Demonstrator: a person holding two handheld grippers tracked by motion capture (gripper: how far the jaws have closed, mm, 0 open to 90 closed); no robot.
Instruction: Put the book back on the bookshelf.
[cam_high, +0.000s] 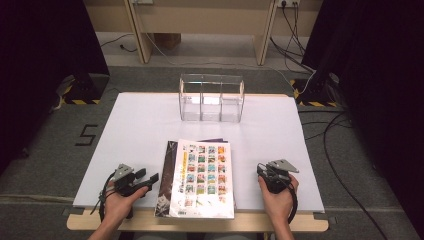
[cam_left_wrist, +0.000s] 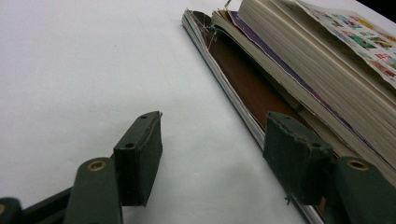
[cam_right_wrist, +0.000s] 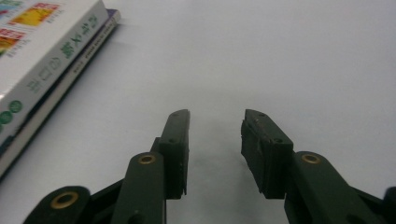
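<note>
Two hands are seen at the bottom of the high view, each holding a gripper just above the table's near edge. At lower left, the left gripper (cam_high: 148, 180) is held with its jaws apart and empty, one jaw close against the edge of the stack of books (cam_high: 201, 177); at lower right, the right gripper (cam_high: 261, 171) is likewise held apart on nothing. Between them, at lower centre, the stack is laid on the white table (cam_high: 135, 122). Farther back, at upper centre, a clear three-compartment organizer (cam_high: 211, 98) is stood.
</note>
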